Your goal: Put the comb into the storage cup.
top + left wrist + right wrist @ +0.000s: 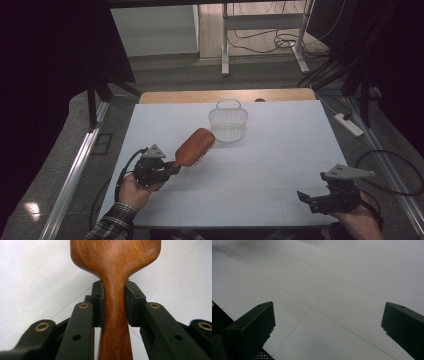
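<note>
So the left gripper [172, 169] is pinching the reddish-brown wooden paddle hairbrush [194, 147] by the narrow neck of its handle. In the left gripper view the pads sit tight on both sides of the wood [115, 305], right below where the paddle flares out. The brush is held off the table, its head pointing toward about 1 o'clock from the hand, with the bristles facing down and to the right. The head's tip sits just short of the white openwork plastic basket with a loop handle [228, 122], which is at roughly 12 o'clock on the table.

If the brush is headed for that basket, my guess is the trick is lifting the head over the rim first. Then tip it in head-down so the bristles don't catch the mesh. The basket looks light, so a bump would probably shove it. Gripping at the neck seems good, since the flare should stop it slipping.

The right gripper [311, 198] is parked down at 4 o'clock with its jaws spread wide and nothing between them.

The surface is a matte white tabletop [280, 150] with faint seam lines and a wooden edge strip [200, 96] along the far side. Beyond that there's grey floor, a white metal frame with loose cables [260, 40], a power strip [349, 125] at 2 o'clock and dark curtains on both sides.
</note>
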Demonstrator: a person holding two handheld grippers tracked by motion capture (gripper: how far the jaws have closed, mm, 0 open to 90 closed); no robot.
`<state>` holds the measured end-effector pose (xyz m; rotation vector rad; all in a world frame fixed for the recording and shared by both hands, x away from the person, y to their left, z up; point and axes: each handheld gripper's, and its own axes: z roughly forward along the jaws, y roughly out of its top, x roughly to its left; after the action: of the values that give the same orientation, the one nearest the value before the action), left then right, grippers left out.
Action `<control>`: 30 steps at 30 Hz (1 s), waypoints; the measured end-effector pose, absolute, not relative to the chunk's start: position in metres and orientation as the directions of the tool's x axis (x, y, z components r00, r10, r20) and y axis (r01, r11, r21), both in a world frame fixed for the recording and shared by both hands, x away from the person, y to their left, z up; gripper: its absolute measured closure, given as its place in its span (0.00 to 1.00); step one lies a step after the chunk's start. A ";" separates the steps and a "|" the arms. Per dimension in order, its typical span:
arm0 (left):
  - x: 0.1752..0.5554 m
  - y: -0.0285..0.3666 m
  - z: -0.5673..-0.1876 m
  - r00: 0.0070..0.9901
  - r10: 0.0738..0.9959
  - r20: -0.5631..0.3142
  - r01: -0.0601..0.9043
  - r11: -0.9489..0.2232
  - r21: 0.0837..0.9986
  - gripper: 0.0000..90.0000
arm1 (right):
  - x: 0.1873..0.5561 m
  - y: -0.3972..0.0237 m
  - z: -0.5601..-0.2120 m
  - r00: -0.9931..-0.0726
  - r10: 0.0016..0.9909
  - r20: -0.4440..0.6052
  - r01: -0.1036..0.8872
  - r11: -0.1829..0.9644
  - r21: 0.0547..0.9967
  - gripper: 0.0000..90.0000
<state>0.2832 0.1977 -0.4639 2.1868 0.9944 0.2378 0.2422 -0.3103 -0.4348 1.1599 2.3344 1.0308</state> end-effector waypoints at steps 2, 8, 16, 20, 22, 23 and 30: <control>0.281 0.196 -0.462 0.690 0.715 -0.112 0.579 -0.452 0.679 0.80 | 0.243 -0.309 -0.434 -0.614 0.789 0.016 0.537 0.403 0.741 0.00; 0.278 0.191 -0.458 0.701 0.705 -0.108 0.559 -0.449 0.697 0.80 | 0.248 -0.303 -0.430 -0.645 0.764 0.013 0.503 0.412 0.760 0.00; 0.275 0.182 -0.452 0.718 0.688 -0.108 0.533 -0.444 0.720 0.80 | 0.261 -0.294 -0.421 -0.686 0.722 0.094 0.491 0.364 0.791 0.00; 0.276 0.176 -0.450 0.726 0.680 -0.100 0.523 -0.452 0.722 0.80 | 0.267 -0.288 -0.420 -0.700 0.704 0.121 0.488 0.347 0.801 0.00; 0.276 0.173 -0.449 0.733 0.673 -0.096 0.515 -0.457 0.725 0.80 | 0.269 -0.284 -0.420 -0.705 0.700 0.116 0.482 0.353 0.802 0.00; 0.277 0.171 -0.449 0.737 0.669 -0.100 0.514 -0.458 0.725 0.80 | 0.270 -0.281 -0.419 -0.708 0.697 0.115 0.481 0.356 0.802 0.00; 0.280 0.161 -0.446 0.747 0.659 -0.092 0.500 -0.466 0.730 0.80 | 0.279 -0.265 -0.416 -0.723 0.677 0.137 0.479 0.350 0.805 0.00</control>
<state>0.2800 0.1606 -0.4462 2.1618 0.8671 0.2591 0.2793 -0.2653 -0.4163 1.0431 2.3916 1.3104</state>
